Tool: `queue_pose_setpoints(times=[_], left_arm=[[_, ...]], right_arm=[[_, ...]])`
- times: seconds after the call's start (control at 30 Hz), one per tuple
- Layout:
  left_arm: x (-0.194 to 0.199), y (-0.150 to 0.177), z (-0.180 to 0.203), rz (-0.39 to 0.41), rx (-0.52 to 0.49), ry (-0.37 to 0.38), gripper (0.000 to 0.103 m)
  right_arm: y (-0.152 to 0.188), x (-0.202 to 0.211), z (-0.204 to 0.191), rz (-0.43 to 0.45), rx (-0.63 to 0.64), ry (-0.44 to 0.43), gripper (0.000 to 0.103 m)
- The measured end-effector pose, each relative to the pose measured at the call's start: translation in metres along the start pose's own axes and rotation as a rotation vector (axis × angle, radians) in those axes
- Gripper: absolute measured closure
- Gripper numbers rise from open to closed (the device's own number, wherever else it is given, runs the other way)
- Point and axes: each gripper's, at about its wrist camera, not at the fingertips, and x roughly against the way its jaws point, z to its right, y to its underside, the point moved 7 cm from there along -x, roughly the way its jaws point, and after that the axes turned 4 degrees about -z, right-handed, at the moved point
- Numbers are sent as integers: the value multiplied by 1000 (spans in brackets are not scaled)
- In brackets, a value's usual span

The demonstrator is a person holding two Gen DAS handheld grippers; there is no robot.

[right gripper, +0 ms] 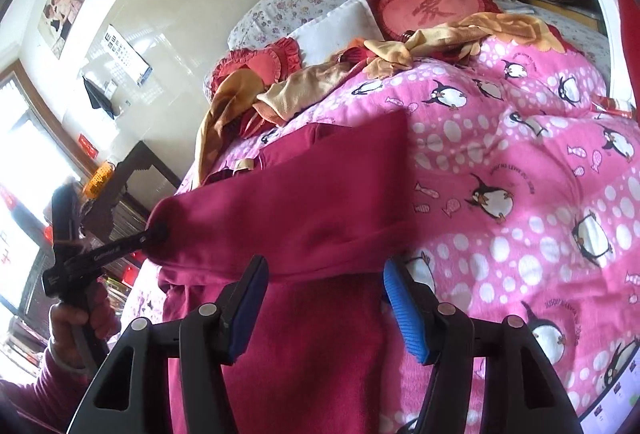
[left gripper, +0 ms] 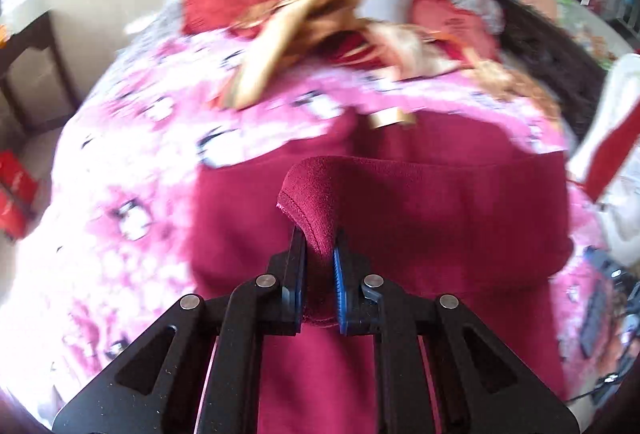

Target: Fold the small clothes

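I have the pink penguin quilt (right gripper: 520, 162) filling most of both views, a soft, lumpy bed surface with a tangle of orange and red cloth (right gripper: 320, 74) and heart cushions at its far end. On the near part of the quilt lies the maroon garment (right gripper: 320, 194), already doubled over, one edge lifted off its left side. My left gripper (left gripper: 320, 254) is pinched shut on a bunched corner of that garment, a hemmed edge poking up between the fingers; the right wrist view shows the same corner held up in the air at the left. My right gripper (right gripper: 324, 298) stands spread wide over the near fold, with nothing between its blue pads (right gripper: 404, 310).

To do this fold well, I judge I should carry the left corner across level, keep the fabric taut, use the right one to pin the crease, and release only once edges line up.
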Motion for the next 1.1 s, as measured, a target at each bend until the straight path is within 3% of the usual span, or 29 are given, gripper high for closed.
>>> queue_pose_setpoints(times=[0.13, 0.3, 0.43, 0.47, 0.53, 0.63, 0.73, 0.83, 0.93, 1.0, 1.1], left_arm=[[-11, 19, -30, -64, 95, 41, 92], [-7, 27, -27, -45, 47, 14, 92], [-11, 19, -30, -47, 66, 26, 92], [-13, 14, -30, -42, 68, 29, 92], [-12, 5, -27, -21, 60, 35, 92], [-19, 4, -23, -35, 42, 22, 92], [-33, 13, -23, -79, 26, -14, 92], [-38, 17, -26, -82, 34, -20, 91], [-41, 16, -27, -82, 52, -20, 91], [-42, 16, -26, -80, 53, -25, 91], [-41, 17, -26, -80, 42, -34, 89]], right_arm=[[-17, -21, -2, -20, 28, 74, 41], [-40, -51, -9, -55, 25, 82, 38], [-58, -73, -15, -67, 51, 93, 39], [-63, -82, -17, -76, 71, 96, 41], [-68, -98, -16, -103, 120, 164, 83], [-76, -104, -8, -64, 167, 281, 88], [-77, -103, 8, -72, 82, 266, 88], [-73, -79, 9, -69, 59, 236, 84], [-59, -62, 0, -84, 119, 229, 83], [-36, -67, -2, -162, 153, 232, 83], [3, -78, 17, -266, 194, 325, 81]])
